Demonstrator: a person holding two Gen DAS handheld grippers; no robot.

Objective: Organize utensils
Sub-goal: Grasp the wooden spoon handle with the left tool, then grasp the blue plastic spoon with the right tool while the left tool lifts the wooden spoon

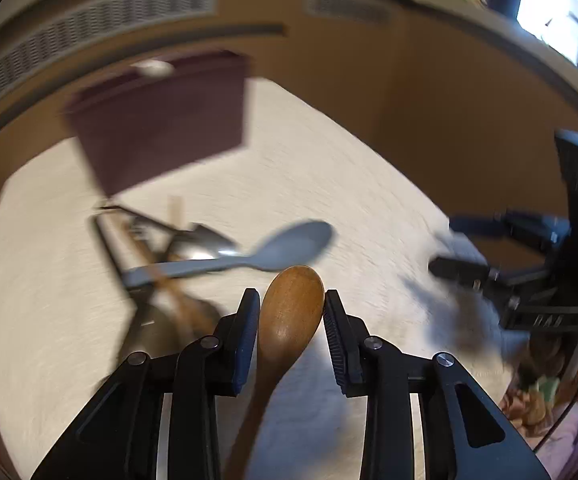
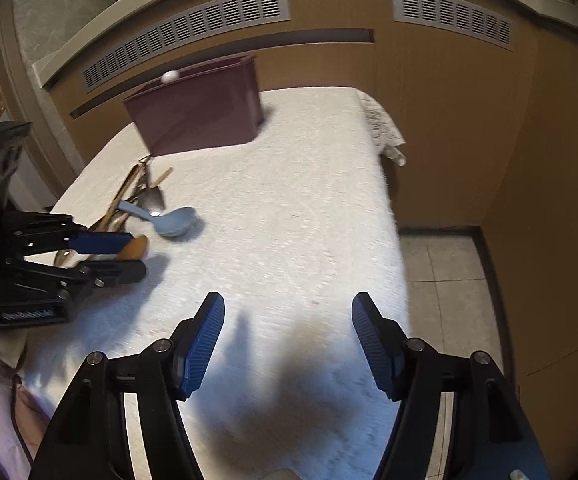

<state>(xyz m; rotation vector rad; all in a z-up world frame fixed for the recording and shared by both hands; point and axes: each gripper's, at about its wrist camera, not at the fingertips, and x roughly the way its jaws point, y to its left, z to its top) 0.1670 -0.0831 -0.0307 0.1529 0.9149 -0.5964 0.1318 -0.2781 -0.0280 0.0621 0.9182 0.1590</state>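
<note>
The left tongs (image 1: 291,320) are clenched on a wooden spoon (image 1: 289,320): both blue pads press against the sides of its bowl, and its handle runs back down between the black arms. From the right wrist view the same tongs (image 2: 129,254) reach in from the left edge, with the brown bowl of the spoon showing between the two fingers, above the cloth. The right tongs (image 2: 289,340) are released, their pads spread wide with nothing between them, hanging over a bare stretch of the surface (image 2: 309,220), which is covered with a white textured cloth.

Taking the maroon bin (image 2: 205,116) at the far end of the surface as the landmark, a heap of utensils lies just in front of its left corner. In that heap a pale blue spoon (image 2: 173,222) lies on the side nearest the tongs, bowl pointing right, and a metal spoon (image 2: 153,199) rests just behind it. Thin wooden and dark handles cross beneath them; the left wrist view is too blurred to tell them apart. The wooden spoon is nearer the camera than the heap, well apart from the bin. A small white rounded thing (image 2: 169,76) shows at the bin's rim.
</note>
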